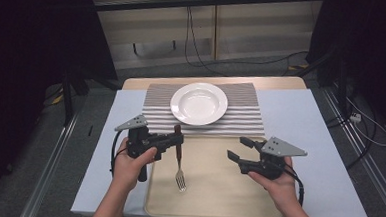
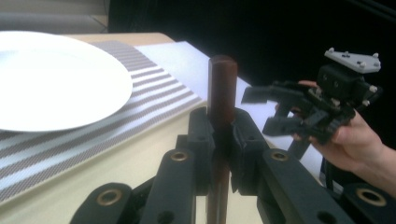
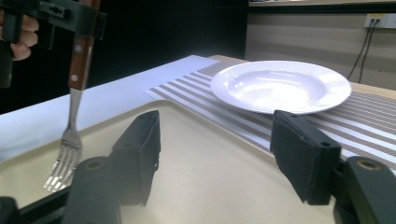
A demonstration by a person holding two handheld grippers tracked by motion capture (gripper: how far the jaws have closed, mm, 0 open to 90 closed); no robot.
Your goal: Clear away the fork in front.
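Left gripper [image 1: 171, 141]: fingers [image 2: 201, 140] are closed on the dark wooden handle of a fork [image 1: 179, 160]. The fork hangs tines down over the beige tray [image 1: 217, 190]; whether the tines touch the tray cannot be told. In the right gripper view the handle shows two rivets and the metal tines sit low above the tray surface.

Handling judgement: the fork is stiff, light and not fragile; the smooth wood could pivot in a two-point hold, so a grip on the handle's middle, as now, appears sound.

Centre: a white plate [image 1: 199, 103] rests empty on a striped placemat [image 1: 248, 119] beyond the tray, well apart from the fork. The bench [image 1: 322, 185] carries a pale blue cover.

Right gripper [image 1: 240, 148]: fingers [image 3: 306, 158] stand wide apart, holding nothing, above the tray's right part.
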